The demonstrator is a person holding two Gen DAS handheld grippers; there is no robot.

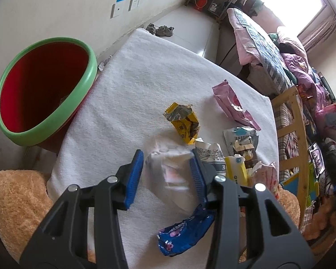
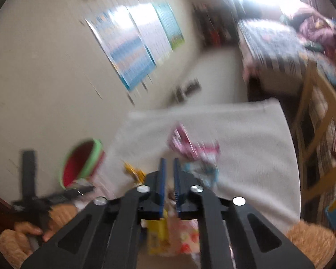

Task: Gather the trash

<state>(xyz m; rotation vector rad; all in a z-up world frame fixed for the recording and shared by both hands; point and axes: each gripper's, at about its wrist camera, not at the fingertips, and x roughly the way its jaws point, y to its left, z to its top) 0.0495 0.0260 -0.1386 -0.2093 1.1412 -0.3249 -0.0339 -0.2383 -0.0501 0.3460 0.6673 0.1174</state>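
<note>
My left gripper (image 1: 165, 170) hangs over a white towel-covered table (image 1: 134, 85). Its blue pads (image 1: 135, 174) sit against both sides of a blurred white wrapper (image 1: 172, 179). Close by lie a blue wrapper (image 1: 186, 233), a yellow wrapper (image 1: 184, 123), a pink wrapper (image 1: 230, 105), a white and teal packet (image 1: 239, 139) and a yellow box (image 1: 235, 170). A red bin with a green rim (image 1: 90, 67) stands past the table's left edge. In the heavily blurred right wrist view, my right gripper (image 2: 169, 165) is raised above the pile, jaws together and holding nothing. The bin (image 2: 82, 168) shows lower left.
A bed piled with quilts (image 1: 268, 56) and a wooden frame (image 1: 298, 134) border the table on the right. Orange plush fabric (image 1: 15, 201) lies at the near left. Shoes (image 1: 161, 30) sit on the floor beyond the table. A hand (image 2: 29, 231) holds the other gripper.
</note>
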